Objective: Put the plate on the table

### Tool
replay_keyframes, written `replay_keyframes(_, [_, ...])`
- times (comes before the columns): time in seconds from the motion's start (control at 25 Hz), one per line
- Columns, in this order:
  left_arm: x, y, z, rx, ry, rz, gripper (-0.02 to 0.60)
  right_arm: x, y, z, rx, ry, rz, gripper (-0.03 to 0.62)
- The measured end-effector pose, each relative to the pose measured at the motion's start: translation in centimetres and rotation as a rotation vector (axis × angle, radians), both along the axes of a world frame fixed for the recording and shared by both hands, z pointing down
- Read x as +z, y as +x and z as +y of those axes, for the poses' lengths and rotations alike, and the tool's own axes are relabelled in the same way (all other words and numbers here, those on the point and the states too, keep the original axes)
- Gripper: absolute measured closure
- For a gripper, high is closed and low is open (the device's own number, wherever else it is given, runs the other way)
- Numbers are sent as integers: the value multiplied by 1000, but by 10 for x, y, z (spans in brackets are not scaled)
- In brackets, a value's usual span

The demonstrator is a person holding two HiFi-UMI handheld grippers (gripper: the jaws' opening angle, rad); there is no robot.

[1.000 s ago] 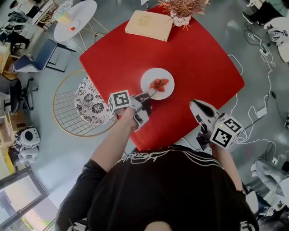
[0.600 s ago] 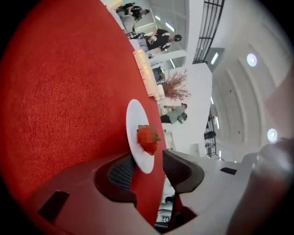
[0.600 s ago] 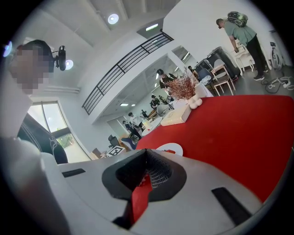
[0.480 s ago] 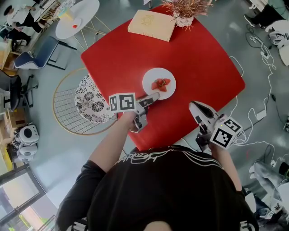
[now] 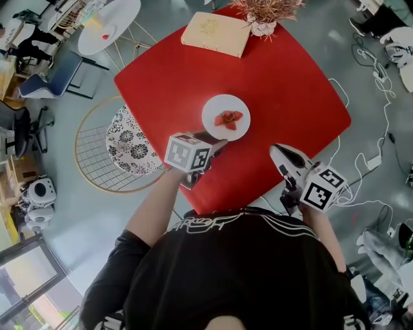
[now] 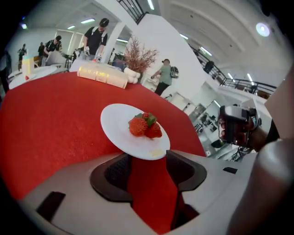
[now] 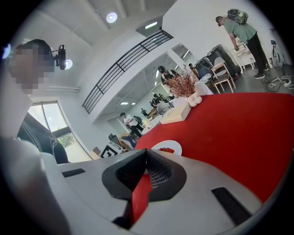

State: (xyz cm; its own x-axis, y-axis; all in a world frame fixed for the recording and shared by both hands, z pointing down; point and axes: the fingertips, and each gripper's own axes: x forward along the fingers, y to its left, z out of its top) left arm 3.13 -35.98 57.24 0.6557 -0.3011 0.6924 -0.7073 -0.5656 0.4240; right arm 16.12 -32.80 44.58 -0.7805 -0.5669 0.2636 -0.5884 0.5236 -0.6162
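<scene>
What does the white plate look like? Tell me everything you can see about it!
The plate is small, round and plain white, smooth, with a shallow rim. It lies flat on the red table, a bit nearer the person than the middle. A few red strawberries with green leaves sit at its centre. Its near rim lies right at the tips of the left gripper, whose fingers are opening and not pinching it.

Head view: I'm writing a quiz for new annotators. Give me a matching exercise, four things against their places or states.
1 plate
2 strawberries
3 tan box
4 right hand-held gripper

A beside the dried plant
B shut, at the table's near edge
C on the plate
D middle of the table

Pairs: 1-D, 2-C, 3-A, 4-B
</scene>
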Motion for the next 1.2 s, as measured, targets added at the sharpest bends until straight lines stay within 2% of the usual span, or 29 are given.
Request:
replay_keyframes(0.36, [9, -1, 8, 151, 96, -185, 356, 2, -1, 0, -9, -1, 7, 586])
replay_keyframes(0.48, [12, -1, 9, 162, 114, -245, 356, 1, 0, 2, -9, 3, 10, 587])
replay_keyframes(0.68, [15, -7, 11, 180, 131, -296, 360, -4, 2, 4, 4, -8, -8, 586])
replay_keyframes(0.8, [12, -13, 15, 175, 102, -286, 398, -5, 6, 11, 30, -48, -50, 586])
replay_keyframes(0.92, [6, -20, 18, 137, 86, -263, 443, -7, 6, 17, 27, -11, 24, 586])
replay_keyframes(1.04, [-7, -27, 23, 109, 109, -235, 496, -10, -2, 27, 12, 7, 47, 586])
replay_keyframes(1.2, [-42, -26, 44, 99, 160, -146, 555, -21, -18, 48, -11, 41, 66, 586])
